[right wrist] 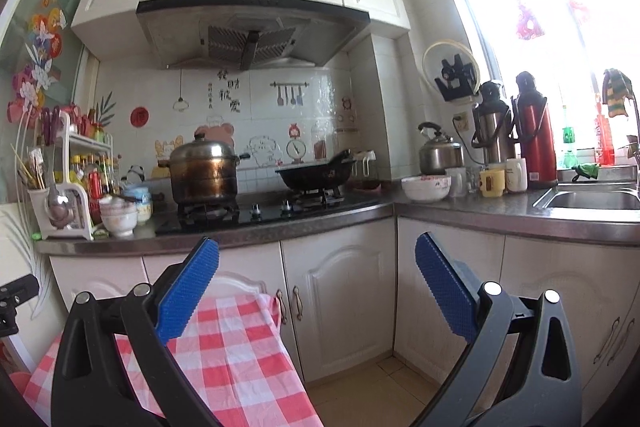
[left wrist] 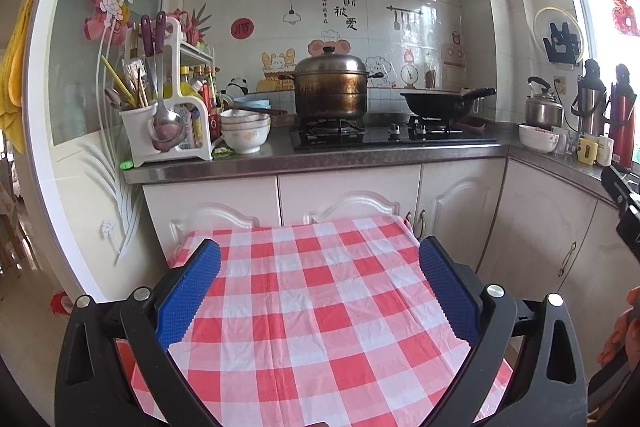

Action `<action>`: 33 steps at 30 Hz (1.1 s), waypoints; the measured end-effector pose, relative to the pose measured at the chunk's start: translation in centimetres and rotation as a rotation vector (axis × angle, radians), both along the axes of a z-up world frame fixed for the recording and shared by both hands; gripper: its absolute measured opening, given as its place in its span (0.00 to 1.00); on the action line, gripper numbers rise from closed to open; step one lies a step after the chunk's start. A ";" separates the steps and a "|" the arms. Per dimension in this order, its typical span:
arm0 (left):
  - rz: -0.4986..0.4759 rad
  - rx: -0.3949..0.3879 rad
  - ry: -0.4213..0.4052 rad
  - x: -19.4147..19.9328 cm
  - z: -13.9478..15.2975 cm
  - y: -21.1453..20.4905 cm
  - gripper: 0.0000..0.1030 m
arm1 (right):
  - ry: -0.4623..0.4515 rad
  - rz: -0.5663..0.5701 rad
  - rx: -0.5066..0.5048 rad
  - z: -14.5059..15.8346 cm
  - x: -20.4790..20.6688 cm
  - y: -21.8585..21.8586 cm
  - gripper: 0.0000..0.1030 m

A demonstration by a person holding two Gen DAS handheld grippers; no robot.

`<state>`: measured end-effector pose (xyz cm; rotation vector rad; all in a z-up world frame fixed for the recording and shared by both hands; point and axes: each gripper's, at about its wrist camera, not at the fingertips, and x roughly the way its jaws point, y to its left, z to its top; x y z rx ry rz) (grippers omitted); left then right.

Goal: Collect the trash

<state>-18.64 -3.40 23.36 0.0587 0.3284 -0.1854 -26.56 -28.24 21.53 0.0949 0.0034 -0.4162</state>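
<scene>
We hold both tongs wide, nothing gripped: left gripper (left wrist: 320, 291) over checked cloth (left wrist: 320, 307), right gripper (right wrist: 316, 287) w/ cabinets (right wrist: 340, 291) ahead.

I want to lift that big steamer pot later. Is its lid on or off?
On. The domed lid sits squarely atop the steamer pot on the left burner, knob up, no gap visible.

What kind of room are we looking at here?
A small home kitchen, by the look of it: a gas stove with a steamer pot and wok, a range hood above, and a sink beside the window.
</scene>
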 end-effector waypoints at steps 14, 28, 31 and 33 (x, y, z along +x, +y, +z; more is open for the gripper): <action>0.036 0.015 0.030 0.6 -2.2 1.3 0.95 | 0.138 0.150 0.005 -3.5 4.0 3.2 0.96; 0.203 -0.005 0.159 1.8 -8.1 7.8 0.95 | 0.320 0.400 -0.025 -8.2 7.6 11.2 0.96; 0.213 -0.015 0.166 2.0 -8.5 8.3 0.95 | 0.317 0.411 -0.038 -8.1 7.8 11.9 0.96; 0.218 -0.016 0.166 2.1 -8.6 8.5 0.95 | 0.313 0.412 -0.045 -8.0 7.9 12.2 0.96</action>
